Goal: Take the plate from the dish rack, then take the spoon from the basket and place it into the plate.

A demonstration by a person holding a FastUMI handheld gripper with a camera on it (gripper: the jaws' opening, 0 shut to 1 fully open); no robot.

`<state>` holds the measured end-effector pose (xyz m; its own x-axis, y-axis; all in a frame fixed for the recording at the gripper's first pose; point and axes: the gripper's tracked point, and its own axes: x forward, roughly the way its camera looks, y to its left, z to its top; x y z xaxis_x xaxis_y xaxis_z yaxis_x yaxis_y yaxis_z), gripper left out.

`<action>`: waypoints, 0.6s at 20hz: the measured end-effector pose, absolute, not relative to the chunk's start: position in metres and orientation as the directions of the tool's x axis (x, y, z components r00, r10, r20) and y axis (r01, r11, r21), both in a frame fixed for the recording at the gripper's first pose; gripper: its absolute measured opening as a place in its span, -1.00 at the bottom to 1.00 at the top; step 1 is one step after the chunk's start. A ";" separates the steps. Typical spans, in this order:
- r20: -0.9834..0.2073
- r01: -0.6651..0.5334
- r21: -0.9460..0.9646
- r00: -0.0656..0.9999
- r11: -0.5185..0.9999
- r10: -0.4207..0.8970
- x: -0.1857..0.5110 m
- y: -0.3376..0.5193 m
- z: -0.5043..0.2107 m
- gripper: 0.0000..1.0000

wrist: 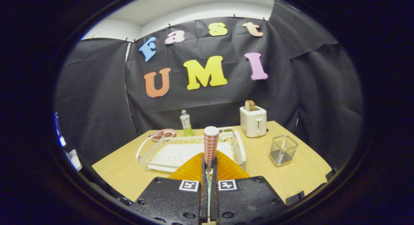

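Observation:
My gripper (209,165) is shut on the spoon (211,145), whose orange-and-white checked handle stands upright between the fingers with its white end on top. The spoon's bowl is hidden between the fingers. An orange ribbed plate (230,169) lies on the table directly under and just ahead of the fingers, in front of the dish rack (144,154). The clear dish rack holds no plate. The wire mesh basket (283,150) stands to the right of the fingers, with nothing visible in it.
A white toaster (253,121) with bread in it stands at the back, right of the rack. A bottle of green liquid (186,123) and a pink dish (163,134) sit behind the rack. The wooden table (300,173) ends close on both sides.

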<state>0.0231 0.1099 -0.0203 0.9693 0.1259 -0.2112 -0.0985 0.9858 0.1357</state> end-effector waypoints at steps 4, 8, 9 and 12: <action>-0.269 -0.093 0.135 0.955 0.987 0.126 0.028 0.141 -0.051 -0.84; -0.320 -0.093 0.137 0.938 0.986 0.133 0.026 0.159 -0.070 -0.84; -0.325 -0.094 0.136 0.936 0.986 0.134 0.025 0.163 -0.072 -0.84; -0.339 -0.105 0.130 0.930 0.986 0.144 0.024 0.170 -0.076 -0.83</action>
